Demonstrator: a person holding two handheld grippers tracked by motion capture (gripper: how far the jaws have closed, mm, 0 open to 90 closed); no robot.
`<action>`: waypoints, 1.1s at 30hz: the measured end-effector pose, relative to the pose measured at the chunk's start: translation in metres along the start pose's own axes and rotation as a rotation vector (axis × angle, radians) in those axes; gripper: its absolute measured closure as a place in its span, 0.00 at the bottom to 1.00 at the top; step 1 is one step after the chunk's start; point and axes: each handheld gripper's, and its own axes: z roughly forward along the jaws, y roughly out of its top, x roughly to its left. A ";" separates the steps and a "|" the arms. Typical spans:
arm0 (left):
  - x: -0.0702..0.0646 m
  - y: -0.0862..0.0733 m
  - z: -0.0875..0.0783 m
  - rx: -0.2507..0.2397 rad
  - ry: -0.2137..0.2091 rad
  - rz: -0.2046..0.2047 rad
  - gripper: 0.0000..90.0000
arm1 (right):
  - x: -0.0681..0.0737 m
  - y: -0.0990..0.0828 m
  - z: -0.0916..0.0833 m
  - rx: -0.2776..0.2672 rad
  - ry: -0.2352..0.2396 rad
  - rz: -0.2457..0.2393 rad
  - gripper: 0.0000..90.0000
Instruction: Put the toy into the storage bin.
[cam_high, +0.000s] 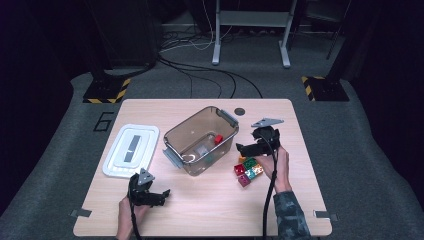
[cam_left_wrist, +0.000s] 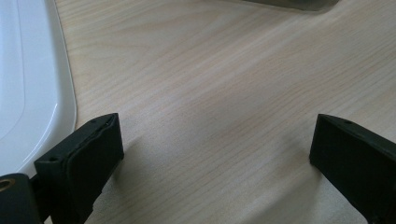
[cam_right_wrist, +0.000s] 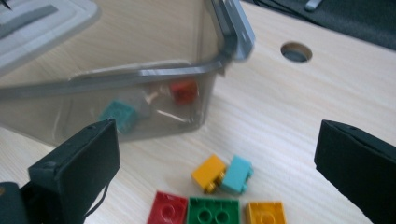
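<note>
Studded plastic bricks (cam_right_wrist: 219, 196) on grained wood; smoky clear tub (cam_right_wrist: 140, 93) beside.

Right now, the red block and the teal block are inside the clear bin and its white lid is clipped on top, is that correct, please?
Not quite: the white lid is off, lying on the table to the left of the clear bin, as the high view shows. The red block and the teal block are indeed inside.

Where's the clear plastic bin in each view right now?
High view: clear bin at table centre, left of the right gripper.
Left gripper view: a sliver of it at the top edge.
Right gripper view: upper left, above the loose bricks.
Shared landmark: white lid.
</note>
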 end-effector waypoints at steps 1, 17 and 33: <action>0.000 0.000 0.000 -0.002 0.000 -0.001 0.03 | 0.000 0.000 0.000 0.000 0.000 0.000 0.00; 0.000 0.000 0.000 -0.002 0.001 -0.003 0.03 | -0.030 -0.047 0.016 0.041 -0.034 0.101 0.00; 0.000 0.000 0.000 -0.002 0.000 -0.002 0.03 | -0.061 -0.079 0.042 0.090 -0.055 0.200 0.14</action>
